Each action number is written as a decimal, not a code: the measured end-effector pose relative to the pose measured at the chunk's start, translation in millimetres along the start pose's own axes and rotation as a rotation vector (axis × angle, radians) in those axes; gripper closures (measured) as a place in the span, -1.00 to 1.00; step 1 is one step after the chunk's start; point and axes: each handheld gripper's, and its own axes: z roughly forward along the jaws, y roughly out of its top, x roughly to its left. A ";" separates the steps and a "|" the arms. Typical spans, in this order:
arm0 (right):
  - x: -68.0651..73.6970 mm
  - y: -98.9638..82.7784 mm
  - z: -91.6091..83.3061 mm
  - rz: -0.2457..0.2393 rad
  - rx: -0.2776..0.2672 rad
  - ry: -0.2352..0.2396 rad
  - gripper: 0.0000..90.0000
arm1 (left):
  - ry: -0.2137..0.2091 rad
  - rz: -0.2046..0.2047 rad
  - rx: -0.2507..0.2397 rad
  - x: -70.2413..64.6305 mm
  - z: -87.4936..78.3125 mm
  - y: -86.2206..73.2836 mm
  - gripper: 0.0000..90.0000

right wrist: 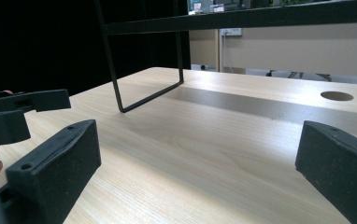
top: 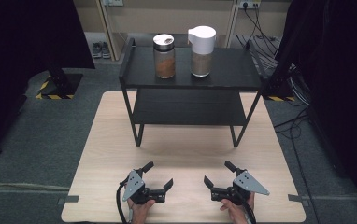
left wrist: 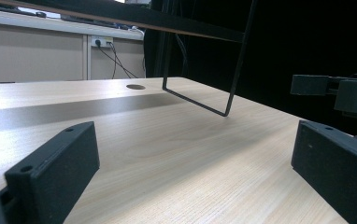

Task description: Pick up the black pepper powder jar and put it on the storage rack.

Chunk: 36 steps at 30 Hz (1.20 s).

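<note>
Left tool and right tool gaping, brown-filled jars on shelf

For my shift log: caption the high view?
Two open grippers, left and right, rest before a black metal shelf.

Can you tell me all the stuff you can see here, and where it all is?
table: 1, light wood, in the middle of the grey floor
rack: 1, black, two shelves, standing on the far half of the table
jar: 1, clear with a silver lid, brown powder inside, top shelf, left
bottle: 1, clear with a white cap, brownish filling, top shelf, right of the jar
shoes: 1 pair, dark, on the floor behind the rack, left
cables: several, black, on the floor at back right
left gripper: 1, black with a grey plate, near edge of the table, jaws open, holding nothing
right gripper: 1, black with a grey plate, near edge, jaws open, holding nothing
hands: 2, at the bottom edge, one holding each gripper
</note>
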 end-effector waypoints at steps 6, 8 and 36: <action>-0.4 -1.0 0.0 0.004 -0.003 0.003 -0.99 | -0.001 -0.001 -0.002 0.0 -0.4 -0.3 -0.99; 0.0 -1.1 0.0 0.000 -0.004 0.004 -0.99 | -0.002 0.000 -0.002 0.0 -0.4 -0.3 -0.99; 0.0 -2.9 1.1 0.005 0.003 0.005 -0.99 | -0.003 0.001 -0.001 0.1 -0.2 -0.1 -0.99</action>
